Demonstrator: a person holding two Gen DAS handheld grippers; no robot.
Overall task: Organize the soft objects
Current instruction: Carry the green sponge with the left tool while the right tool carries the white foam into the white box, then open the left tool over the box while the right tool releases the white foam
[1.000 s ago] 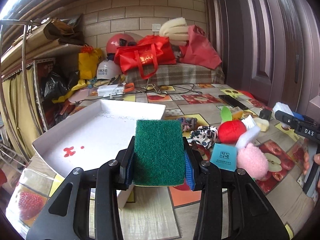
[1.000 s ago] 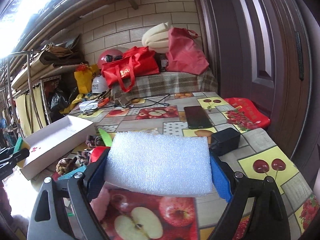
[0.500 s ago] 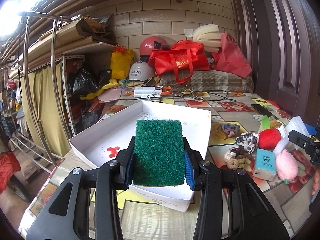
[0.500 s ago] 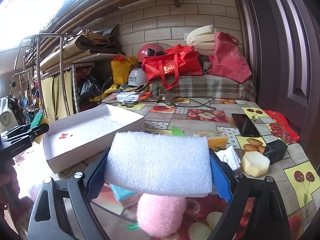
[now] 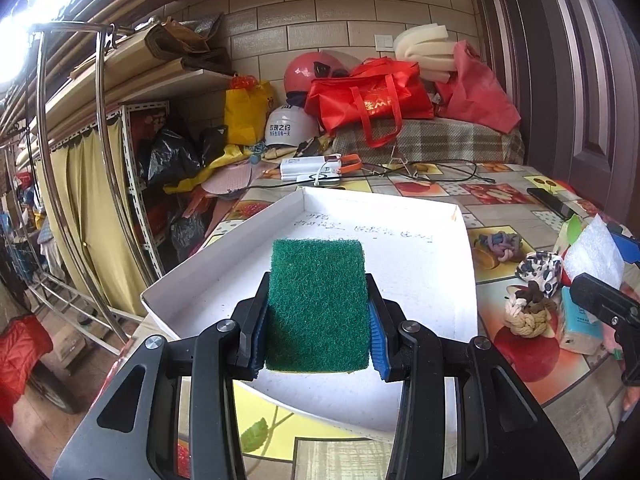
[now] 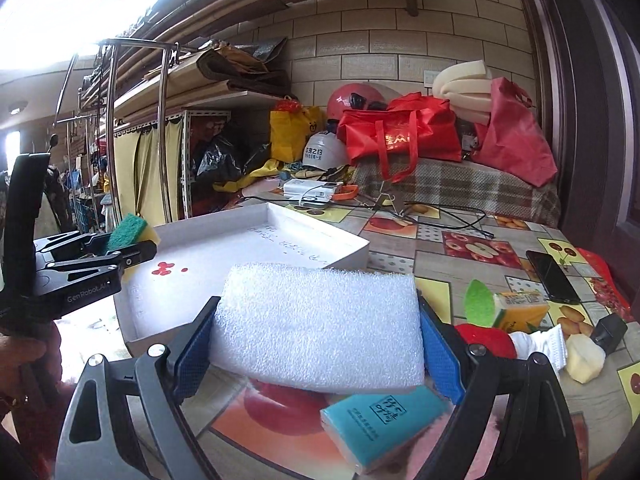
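Left tool: pressed narrowly onto a green scouring sponge, which is pinched by its side edges between the blue pads and stands upright at the centre of the left wrist view. A yellow layer is seen under the green face in the right wrist view, where the same tool appears at mid left, marked "GenRobot.AI" on its black body. The sponge is held in front of and above the white tray.

Right tool: spread wide and clamped on a white foam block, gripped across its long dimension between the blue pads, at the centre of the right wrist view. The block is held above the surface, just short of the tray's near right corner.

White tray: placed on the fruit-patterned surface, left of centre. Handwriting is seen on its floor but cannot be read; red marks are seen near its left side in the right wrist view.

Teal tissue packet: lying on the surface below the foam block, printed with characters too small to read.

Knotted rope toy and spotted scrunchie: lying right of the tray.

White helmet: at the rear, bearing printed characters.

Red bag: at the rear, lettered in gold, partly readable as "MI".
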